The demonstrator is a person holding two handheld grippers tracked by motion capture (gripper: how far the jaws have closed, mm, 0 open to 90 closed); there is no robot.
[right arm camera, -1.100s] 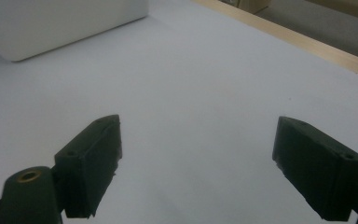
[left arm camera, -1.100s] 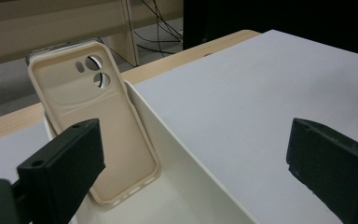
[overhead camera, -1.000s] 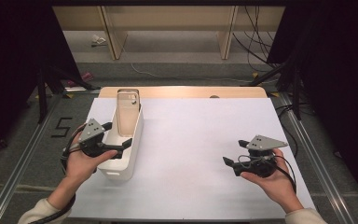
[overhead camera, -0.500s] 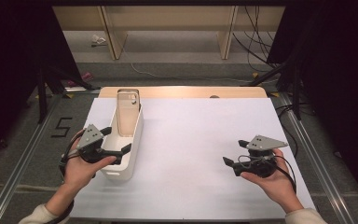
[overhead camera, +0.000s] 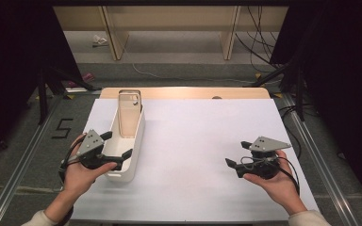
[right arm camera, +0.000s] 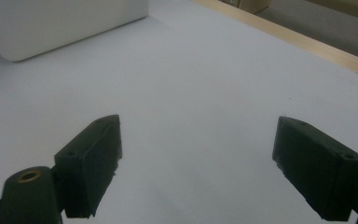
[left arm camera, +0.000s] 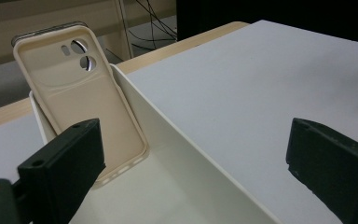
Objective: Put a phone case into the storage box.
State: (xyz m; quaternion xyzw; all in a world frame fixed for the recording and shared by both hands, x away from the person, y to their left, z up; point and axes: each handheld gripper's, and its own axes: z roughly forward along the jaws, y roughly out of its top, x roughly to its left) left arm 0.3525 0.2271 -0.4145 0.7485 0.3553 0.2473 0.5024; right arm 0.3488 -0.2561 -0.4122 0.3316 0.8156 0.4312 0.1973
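A long white tray [overhead camera: 131, 155] lies lengthwise on the left part of the white tabletop [overhead camera: 202, 141]. A cream phone case [overhead camera: 129, 112] stands in its far end, leaning back against the end wall, with its hollow inner side and camera holes turned toward the person.

The left gripper [overhead camera: 119, 145] sits at the near end of the tray, held in the left hand [overhead camera: 82, 172]. Its fingers are spread wide and hold nothing: in the left gripper view, one finger [left arm camera: 65, 163] hangs over the inside of the tray, near the bottom edge of the case, and the other [left arm camera: 333, 165] is outside, over the tabletop, so that the tray's side wall runs between them.

The right gripper [overhead camera: 234, 157] rests in the right hand [overhead camera: 275, 183] over the bare right part of the tabletop, well apart from the tray. Its fingers [right arm camera: 91, 161] are also spread wide, with nothing between them.
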